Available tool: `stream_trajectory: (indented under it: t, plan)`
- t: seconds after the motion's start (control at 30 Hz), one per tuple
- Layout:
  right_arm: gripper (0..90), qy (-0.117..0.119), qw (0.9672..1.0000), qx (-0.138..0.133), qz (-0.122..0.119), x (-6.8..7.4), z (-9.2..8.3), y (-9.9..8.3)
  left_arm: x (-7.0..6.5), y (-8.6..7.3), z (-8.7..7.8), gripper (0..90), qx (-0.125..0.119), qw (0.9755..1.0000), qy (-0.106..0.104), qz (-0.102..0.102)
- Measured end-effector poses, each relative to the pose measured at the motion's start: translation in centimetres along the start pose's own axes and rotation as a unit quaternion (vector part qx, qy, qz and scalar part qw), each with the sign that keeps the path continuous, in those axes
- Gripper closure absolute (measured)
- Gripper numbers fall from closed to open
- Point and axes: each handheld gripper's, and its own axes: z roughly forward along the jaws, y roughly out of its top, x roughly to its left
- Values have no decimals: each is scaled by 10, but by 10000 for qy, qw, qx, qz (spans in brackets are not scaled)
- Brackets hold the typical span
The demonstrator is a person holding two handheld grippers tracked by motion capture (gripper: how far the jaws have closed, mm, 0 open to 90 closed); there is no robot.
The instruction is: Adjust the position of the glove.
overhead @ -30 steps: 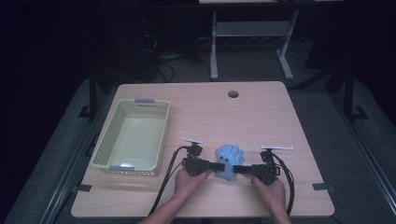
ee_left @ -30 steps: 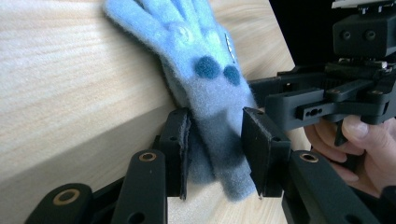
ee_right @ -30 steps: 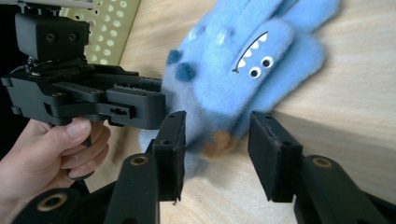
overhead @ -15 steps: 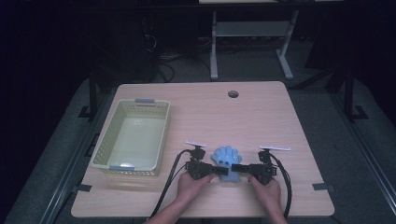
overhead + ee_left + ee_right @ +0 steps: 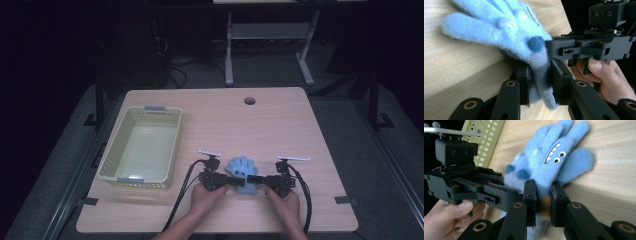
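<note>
From the high view the glove is half buried between my two grippers near the table's front edge, its cuff hidden. Left gripper has just been closing and now pinches the cuff fabric; the lower cuff end is cut off. Right gripper likewise has just been closing and pinches the cuff from the other side. The basket sits well apart on the left.
</note>
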Motion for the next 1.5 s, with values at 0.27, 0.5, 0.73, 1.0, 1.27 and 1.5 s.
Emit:
stream_trajectory:
  t: [0.27,0.5,0.73,1.0,1.27,1.5]
  plan:
    - [781,31,9999,-128,-63,3,-1,1,-1,5,-5,703,-92,9999,-92,-7]
    - [786,140,9995,-274,-92,11,-6,4,-7,11,-13,712,-157,9997,-159,123]
    - [790,273,9988,-385,-101,16,-9,8,-11,15,-19,721,-261,9992,-258,150]
    - [792,312,9979,-498,-259,30,-13,16,-19,22,-31,726,-421,9984,-285,250]
    - [792,320,9972,-544,-394,45,-13,23,-25,27,-44,729,-502,9976,-297,362]
    - [793,404,9961,-581,-530,60,-11,33,-29,34,-61,732,-605,9968,-336,407]
